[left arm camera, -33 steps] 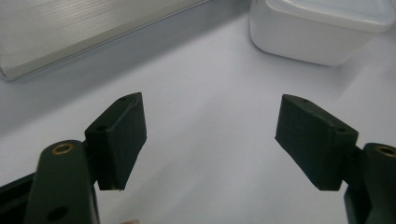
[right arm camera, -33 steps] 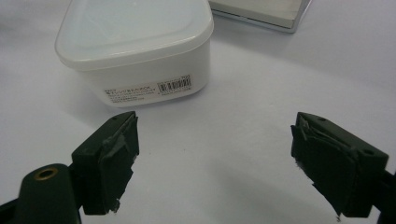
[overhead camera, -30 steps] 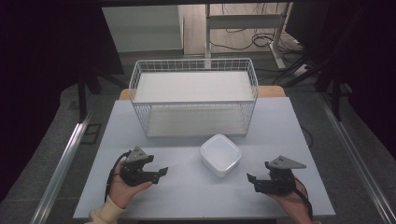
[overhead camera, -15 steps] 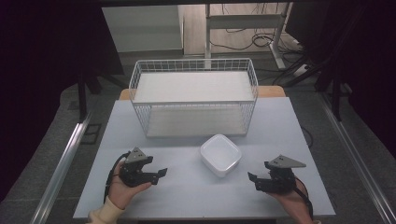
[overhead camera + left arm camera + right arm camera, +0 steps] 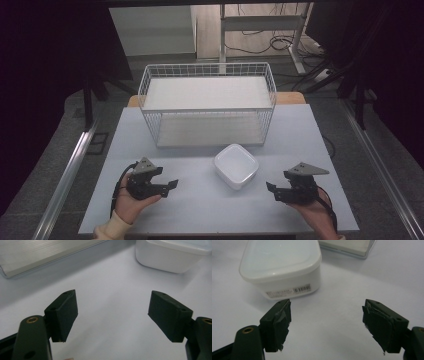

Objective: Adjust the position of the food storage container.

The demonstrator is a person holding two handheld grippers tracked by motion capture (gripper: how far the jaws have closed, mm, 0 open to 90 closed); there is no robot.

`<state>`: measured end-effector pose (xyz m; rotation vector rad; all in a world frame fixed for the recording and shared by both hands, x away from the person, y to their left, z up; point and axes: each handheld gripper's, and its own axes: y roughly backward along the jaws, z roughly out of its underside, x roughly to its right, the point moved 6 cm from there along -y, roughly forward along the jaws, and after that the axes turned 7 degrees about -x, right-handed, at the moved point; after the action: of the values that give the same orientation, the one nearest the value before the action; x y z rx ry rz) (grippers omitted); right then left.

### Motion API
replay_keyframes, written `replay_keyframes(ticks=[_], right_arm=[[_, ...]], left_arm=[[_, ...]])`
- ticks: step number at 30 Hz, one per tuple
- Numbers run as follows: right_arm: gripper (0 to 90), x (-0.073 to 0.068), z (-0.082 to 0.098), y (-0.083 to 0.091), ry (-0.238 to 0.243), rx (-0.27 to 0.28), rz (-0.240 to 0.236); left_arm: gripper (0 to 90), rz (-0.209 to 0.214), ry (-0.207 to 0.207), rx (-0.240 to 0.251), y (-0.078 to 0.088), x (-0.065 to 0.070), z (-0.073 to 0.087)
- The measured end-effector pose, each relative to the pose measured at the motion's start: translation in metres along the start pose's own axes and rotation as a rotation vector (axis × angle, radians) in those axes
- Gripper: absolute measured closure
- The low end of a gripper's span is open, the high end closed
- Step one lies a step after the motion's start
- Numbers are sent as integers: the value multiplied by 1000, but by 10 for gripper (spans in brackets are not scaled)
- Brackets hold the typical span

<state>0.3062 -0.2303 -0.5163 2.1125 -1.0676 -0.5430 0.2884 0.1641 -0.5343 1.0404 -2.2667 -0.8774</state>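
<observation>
White container [image 5: 236, 166] lies between both grippers' spread, empty fingers [image 5: 65, 312].

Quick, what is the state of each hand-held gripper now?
Left hand-held gripper: open, holding nothing.
Right hand-held gripper: open, holding nothing.

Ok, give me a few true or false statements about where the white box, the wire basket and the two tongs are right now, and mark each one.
1. The white box sits inside the wire basket. False: it rests on the table in front of the basket.
2. Both the left tongs and the right tongs are open. True.
3. The right tongs grip the box. False: they hold nothing.
4. The box lies between the two tongs. True.
5. The box has its lid on. True.
</observation>
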Motion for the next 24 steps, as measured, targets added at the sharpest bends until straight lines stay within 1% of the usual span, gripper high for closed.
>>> replay_keyframes(ticks=[2,4,6,7,9,13,15,18,19,20,22,24], right_arm=[[238,1,-6,3,-3,8,-1],[242,1,-13,4,1,8,2],[250,1,-20,5,5,7,7],[259,2,-26,6,3,11,5],[265,2,-29,7,3,13,3],[294,3,-47,5,1,9,-8],[315,4,-57,3,5,7,-11],[342,6,-69,-3,9,-1,-13],[366,8,-77,-8,5,-7,-21],[366,8,-77,-8,5,-7,-21],[389,8,-84,-14,6,-18,-37],[424,7,-92,-23,29,-41,-34]], left_arm=[[233,-1,0,1,1,-2,0],[234,2,5,1,1,-2,1],[235,3,1,-5,-1,-3,1],[235,6,-4,-6,-1,-3,1],[235,8,-2,-6,-1,-2,1],[235,12,4,1,1,-4,1],[235,10,10,5,2,-4,0],[235,9,7,4,2,-4,1],[235,9,4,2,2,-4,1],[235,9,4,1,2,-4,1],[235,9,4,-1,2,-5,1],[235,7,9,0,1,-5,1]])
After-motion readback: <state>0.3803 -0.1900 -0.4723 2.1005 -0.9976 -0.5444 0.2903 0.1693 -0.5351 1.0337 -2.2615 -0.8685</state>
